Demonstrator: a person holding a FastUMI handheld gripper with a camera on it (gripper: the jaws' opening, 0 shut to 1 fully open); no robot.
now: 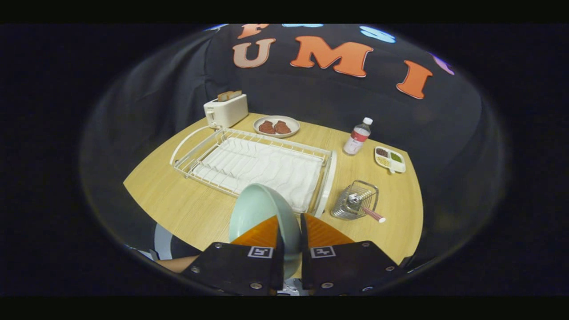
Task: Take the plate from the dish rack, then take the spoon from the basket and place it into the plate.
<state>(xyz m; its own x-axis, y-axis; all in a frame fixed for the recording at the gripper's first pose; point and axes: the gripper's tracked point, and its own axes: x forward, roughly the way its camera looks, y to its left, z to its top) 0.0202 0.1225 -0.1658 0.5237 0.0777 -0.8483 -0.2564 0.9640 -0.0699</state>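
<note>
A pale green plate stands on edge between my fingers, and my gripper is shut on its rim, holding it above the table's near edge. Beyond it lies the white wire dish rack with no dishes in it. To the right of the rack sits a small wire basket holding a spoon whose pink handle sticks out toward the near right.
On the wooden table, a white toaster with toast stands far left. A plate with two brown pieces sits behind the rack. A water bottle and a small divided dish are far right.
</note>
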